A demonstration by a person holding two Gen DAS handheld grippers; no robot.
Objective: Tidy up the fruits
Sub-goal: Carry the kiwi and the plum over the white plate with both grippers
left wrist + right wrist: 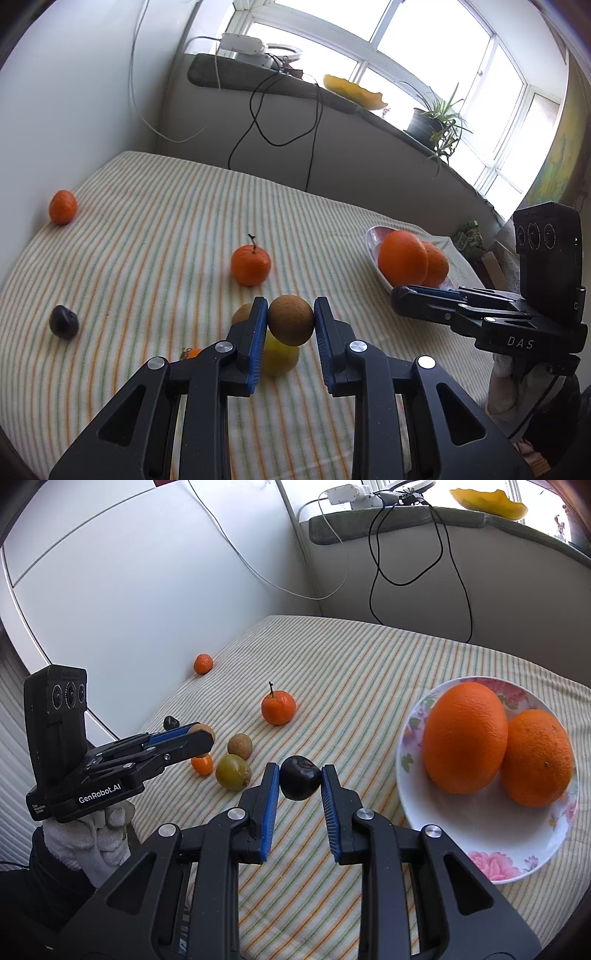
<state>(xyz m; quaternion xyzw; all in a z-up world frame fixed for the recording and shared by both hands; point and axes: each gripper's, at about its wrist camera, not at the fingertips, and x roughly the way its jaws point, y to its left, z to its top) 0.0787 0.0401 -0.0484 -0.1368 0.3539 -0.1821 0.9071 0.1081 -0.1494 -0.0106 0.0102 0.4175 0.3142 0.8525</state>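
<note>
My left gripper [291, 317] is shut on a round brown fruit [291, 320] and holds it above the striped cloth [155, 229]. My right gripper [300, 777] is shut on a dark plum [300, 778], held above the cloth just left of the floral plate [491, 834]. The plate carries two big oranges [464, 736] [537, 757]. On the cloth lie a stemmed tangerine [278, 707], a far tangerine [203, 664], a second brown fruit [240, 746], a yellow-green fruit [233, 772], a small orange fruit [202, 765] and another dark plum [64, 321].
A white wall [74, 92] bounds the cloth on the left. A grey sill [332, 96] behind holds a yellow dish [354, 92], a potted plant [432, 122] and a power strip [242, 44] with hanging black and white cables [258, 122].
</note>
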